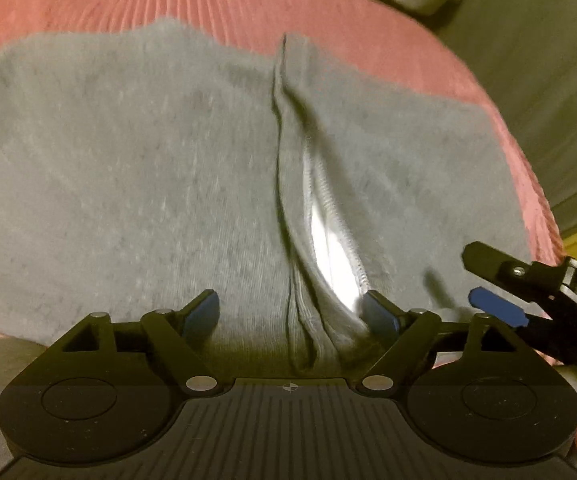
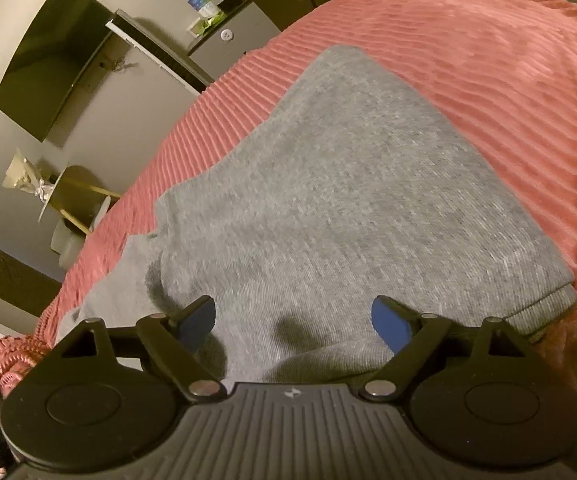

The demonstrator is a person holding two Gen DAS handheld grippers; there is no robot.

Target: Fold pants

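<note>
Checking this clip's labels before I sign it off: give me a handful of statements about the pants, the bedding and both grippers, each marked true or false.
1. The pants are grey. True.
2. The pants lie on a blue sheet. False: they lie on a pink ribbed blanket.
3. The left gripper is shut on the cloth. False: its jaws stand open, with a raised fold of the pants between them.
4. The right gripper is open above the pants. True.
5. A pale lining shows inside the opening in the pants near the left gripper. True.
6. The right gripper is out of the left wrist view. False: it shows at that view's right edge.
</note>
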